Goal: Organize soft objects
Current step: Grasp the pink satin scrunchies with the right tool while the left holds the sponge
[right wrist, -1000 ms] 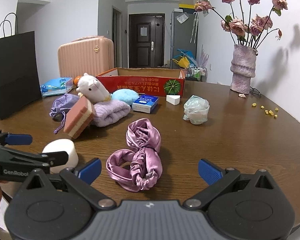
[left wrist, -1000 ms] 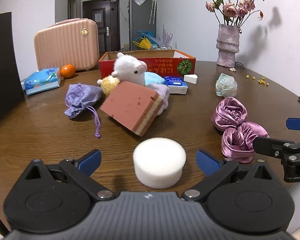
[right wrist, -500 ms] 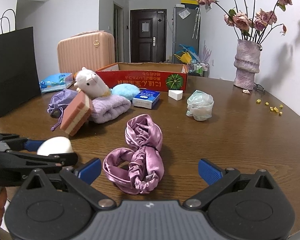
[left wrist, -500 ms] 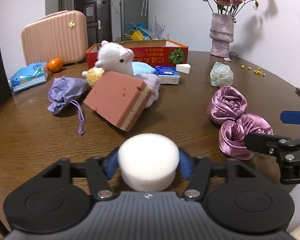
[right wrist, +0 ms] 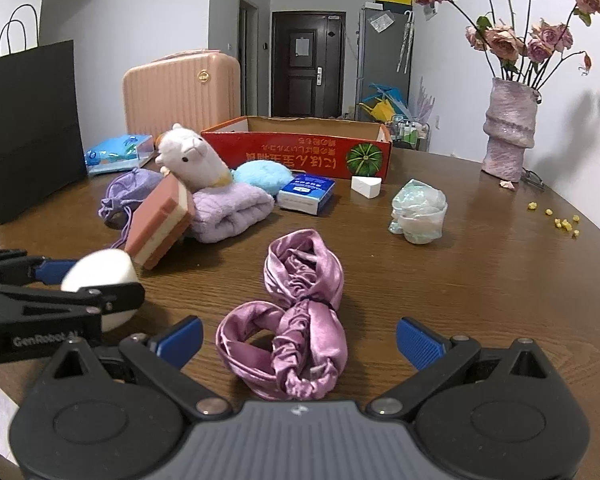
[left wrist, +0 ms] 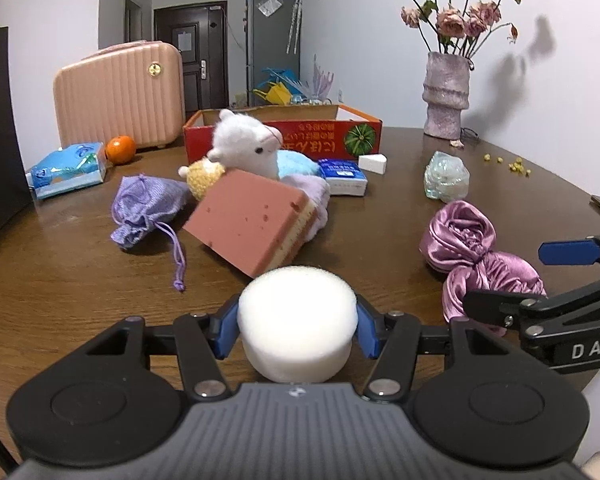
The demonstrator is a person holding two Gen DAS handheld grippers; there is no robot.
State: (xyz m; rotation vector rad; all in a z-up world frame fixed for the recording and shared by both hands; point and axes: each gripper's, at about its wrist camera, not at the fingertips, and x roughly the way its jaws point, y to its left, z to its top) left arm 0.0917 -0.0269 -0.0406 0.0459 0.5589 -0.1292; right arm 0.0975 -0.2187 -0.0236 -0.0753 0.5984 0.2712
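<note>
In the left wrist view, my left hand-held gripper (left wrist: 298, 330) is clenched on the white round sponge (left wrist: 297, 322) at lower centre of the frame, a blue pad pressed to each side. The sponge is a short cylinder with its flat face up and its axis close to vertical, so it has no real long side to favour. I judge the step is to carry it to the red cardboard box (left wrist: 284, 134) at upper centre. To do that well I'd squeeze only enough to dent the foam, lift clear of the wooden surface (left wrist: 60, 272), and pass over the pink sponge block (left wrist: 254, 226), which leans tilted against the plush alpaca (left wrist: 248, 148) directly between me and the box. At right of the frame lies the purple satin scrunchie (left wrist: 476, 256).

In the right wrist view, my right hand-held gripper (right wrist: 298, 342) is released, jaws wide, nothing between the pads. The scrunchie (right wrist: 296, 316) lies just ahead at lower centre, twisted into a figure eight whose long axis runs from lower left up toward the frame's middle, roughly away from me. I'd close across its pinched waist. The white sponge (right wrist: 100, 272) shows at the left edge, held in the left hand-held gripper (right wrist: 52, 284). The box (right wrist: 300, 148) sits behind, in the upper middle.
</note>
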